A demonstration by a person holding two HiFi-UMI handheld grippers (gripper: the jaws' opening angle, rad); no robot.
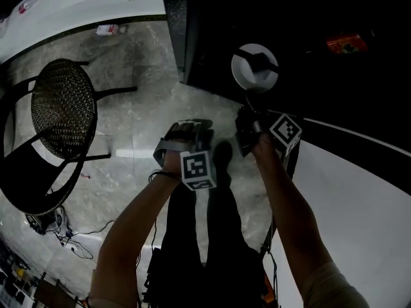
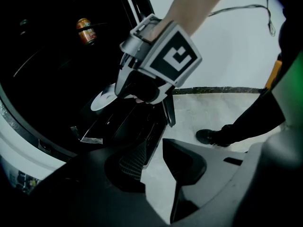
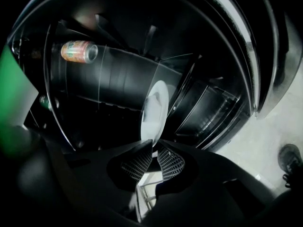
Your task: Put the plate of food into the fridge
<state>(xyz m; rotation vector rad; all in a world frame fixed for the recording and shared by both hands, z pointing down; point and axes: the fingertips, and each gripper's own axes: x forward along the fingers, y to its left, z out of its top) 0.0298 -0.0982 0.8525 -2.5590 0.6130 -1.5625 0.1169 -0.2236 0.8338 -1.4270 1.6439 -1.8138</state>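
Tightly on the plate rim, right gripper fingers; left gripper fingers apart, empty.

plate: smooth, glossy white, ceramic-looking
floor: polished grey veined stone, reflective
chair: woven mesh seat, thin black metal frame
can: shiny printed metal
right gripper pads: matt black, cross-hatched

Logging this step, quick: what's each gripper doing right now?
Left gripper: open, empty.
Right gripper: closed on the plate rim.
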